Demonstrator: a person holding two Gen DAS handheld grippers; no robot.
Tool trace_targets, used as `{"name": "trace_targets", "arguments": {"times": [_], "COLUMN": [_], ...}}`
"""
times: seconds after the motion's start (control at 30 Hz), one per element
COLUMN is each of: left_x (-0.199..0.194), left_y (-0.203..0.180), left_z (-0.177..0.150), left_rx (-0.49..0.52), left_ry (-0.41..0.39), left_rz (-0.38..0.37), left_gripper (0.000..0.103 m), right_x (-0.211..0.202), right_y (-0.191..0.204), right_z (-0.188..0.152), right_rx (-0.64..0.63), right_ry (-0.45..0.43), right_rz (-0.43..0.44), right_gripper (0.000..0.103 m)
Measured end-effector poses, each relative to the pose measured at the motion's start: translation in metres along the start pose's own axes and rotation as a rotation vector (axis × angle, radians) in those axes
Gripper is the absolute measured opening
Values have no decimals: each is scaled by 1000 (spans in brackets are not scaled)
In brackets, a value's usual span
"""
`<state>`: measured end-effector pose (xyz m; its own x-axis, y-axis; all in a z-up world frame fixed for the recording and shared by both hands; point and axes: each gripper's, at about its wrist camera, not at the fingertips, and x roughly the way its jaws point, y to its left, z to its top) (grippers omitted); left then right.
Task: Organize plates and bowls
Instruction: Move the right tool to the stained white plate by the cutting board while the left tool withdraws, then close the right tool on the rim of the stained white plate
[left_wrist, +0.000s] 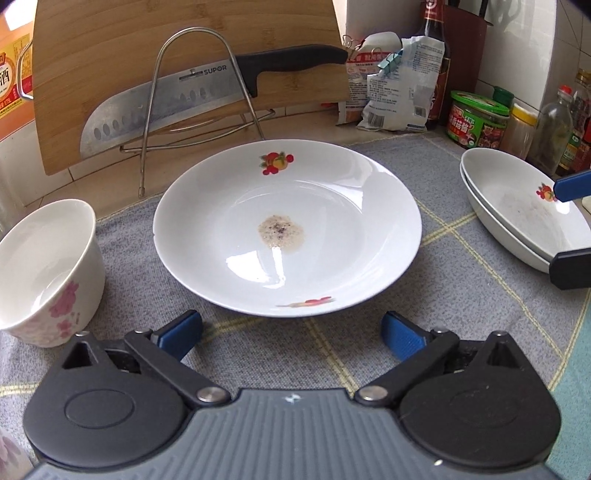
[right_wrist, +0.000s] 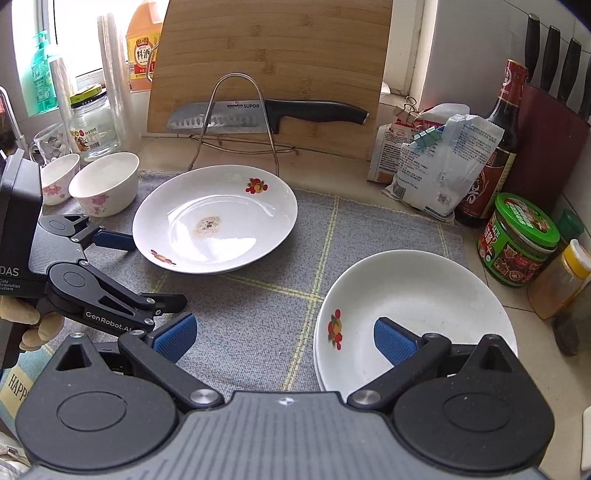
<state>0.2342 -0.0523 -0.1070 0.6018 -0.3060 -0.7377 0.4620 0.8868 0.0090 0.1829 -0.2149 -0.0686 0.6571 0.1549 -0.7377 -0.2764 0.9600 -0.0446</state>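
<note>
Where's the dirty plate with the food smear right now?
The dirty plate sits mid-cloth, just ahead of the open left gripper, bowl to its left, stacked plates to its right.

The grey cloth (right_wrist: 251, 295) lay bare between the dirty plate (right_wrist: 221, 206) and the stacked plates (right_wrist: 424, 280), so there was room to pass. Two bowls (right_wrist: 107, 184) stood close on the plate's left. Behind it stood a wire rack (right_wrist: 236, 110) with a knife (right_wrist: 258, 112). Jars and bottles (right_wrist: 517, 243) crowded the right side.
</note>
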Motion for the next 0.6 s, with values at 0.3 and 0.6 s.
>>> {"name": "trace_targets", "arguments": {"times": [0.3, 0.6], "left_x": [7, 7], "left_y": [5, 5], "left_z": [4, 3], "left_rx": [8, -12], "left_ry": [-27, -47], "left_rz": [-8, 10], "left_gripper": [103, 103], "right_x": [12, 63], "right_y": [12, 1], "right_z": [22, 74], "right_rx": [-58, -116], "right_ry": [12, 45], "right_rz": [41, 207], "right_gripper": [103, 103]}}
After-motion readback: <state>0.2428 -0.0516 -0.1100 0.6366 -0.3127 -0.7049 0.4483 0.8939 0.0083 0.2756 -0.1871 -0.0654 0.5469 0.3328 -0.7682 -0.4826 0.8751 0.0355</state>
